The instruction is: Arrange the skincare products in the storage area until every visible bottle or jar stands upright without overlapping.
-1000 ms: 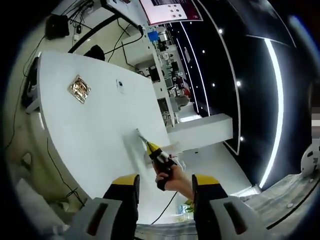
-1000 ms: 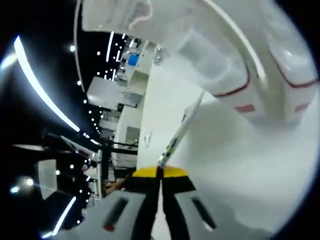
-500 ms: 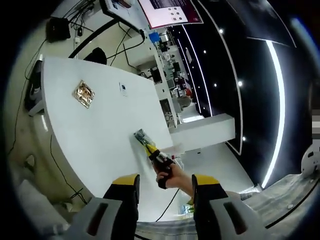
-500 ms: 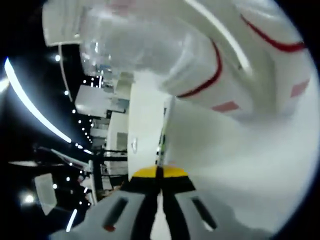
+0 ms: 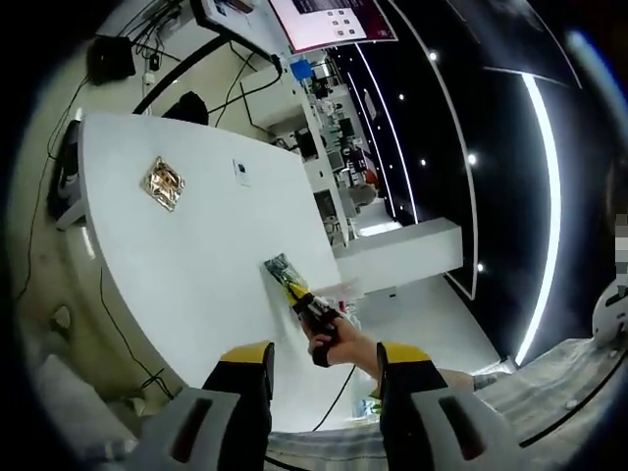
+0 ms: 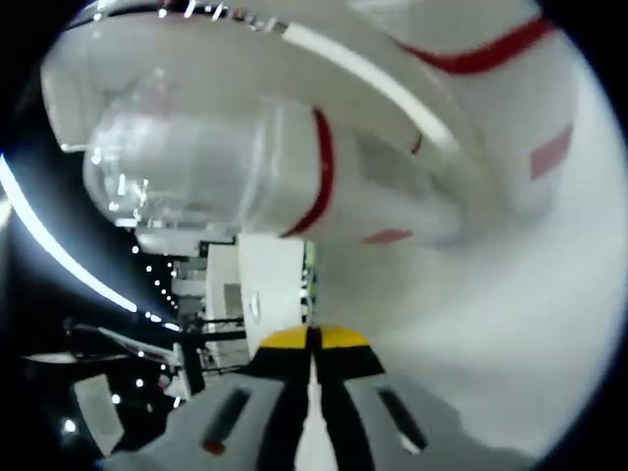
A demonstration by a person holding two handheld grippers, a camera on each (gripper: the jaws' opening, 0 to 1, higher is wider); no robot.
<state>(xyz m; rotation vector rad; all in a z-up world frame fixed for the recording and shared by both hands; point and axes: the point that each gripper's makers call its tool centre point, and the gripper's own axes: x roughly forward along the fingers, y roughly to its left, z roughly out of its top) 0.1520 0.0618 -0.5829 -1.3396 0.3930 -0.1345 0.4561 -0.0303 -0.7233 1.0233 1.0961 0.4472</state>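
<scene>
In the left gripper view, the left gripper [image 5: 324,378] hangs above a white bench [image 5: 186,265], its yellow-tipped fingers [image 5: 248,358] set apart with nothing between them. Beyond them the right gripper [image 5: 292,291] reaches in over the bench's near edge, held by a hand [image 5: 345,348]. It meets a small patterned packet [image 5: 279,267] that lies on the bench close to that edge. A gold foil packet [image 5: 162,183] lies well apart, toward the bench's far side, and a small white card [image 5: 240,172] lies beside the far edge. Cables [image 5: 235,83] trail past the far corner, under a screen [image 5: 334,18].

In the right gripper view, the right gripper's fingers are pressed together, their yellow tips meeting at a thin seam; whether anything thin is caught in that seam cannot be told. Directly ahead, very close and blurred, a clear plastic bottle [image 6: 206,177] with a red band lies on its side on the white surface, and white containers [image 6: 491,118] with red marks sit just beside it.
</scene>
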